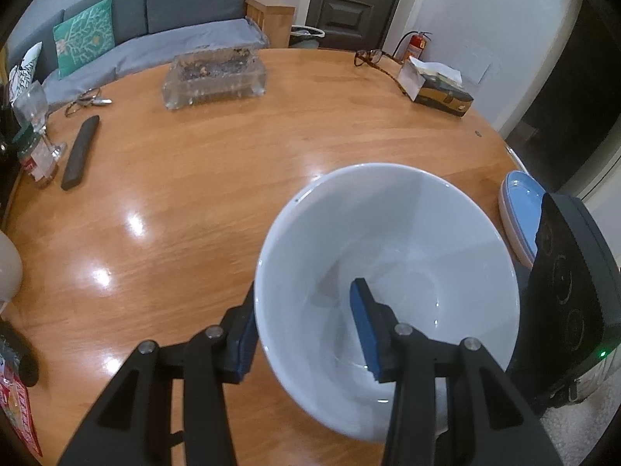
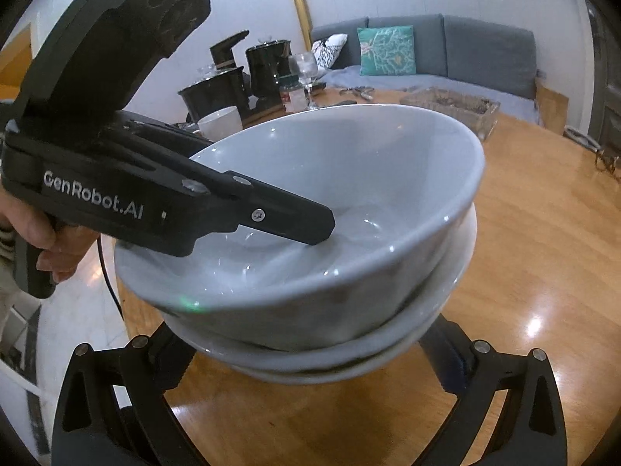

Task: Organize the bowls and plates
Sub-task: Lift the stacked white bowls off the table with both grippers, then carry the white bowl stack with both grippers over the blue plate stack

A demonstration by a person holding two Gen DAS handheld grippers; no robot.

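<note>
Left wrist view first: a white bowl (image 1: 388,295) is pinched by its near wall, with one blue pad (image 1: 365,334) of the left gripper (image 1: 306,334) inside and the other outside the rim, so those tongs are closed narrow on the bowl wall. From the right wrist view, that same bowl (image 2: 310,209) is seen tilted and nested into a stack of bowls (image 2: 333,353) near the tabletop's edge. Two rims can be made out under it, so three bowls are counted, though the lower ones are partly hidden.

Glazed ceramic like this is judged stiff, a bit heavy, slippery and chip-prone, so a rim-wall pinch is probably the best hold, and it should be set down gently.

The right gripper (image 2: 310,380) is spread wide on either side of the stack's base, with nothing gripped as far as can be seen.

Off by the table's (image 1: 233,178) right edge, a blue plate (image 1: 520,213) is spotted; one for sure, maybe more beneath.

Further out: one pair of glasses (image 1: 372,57), one tissue box (image 1: 438,89), one remote (image 1: 79,153).
</note>
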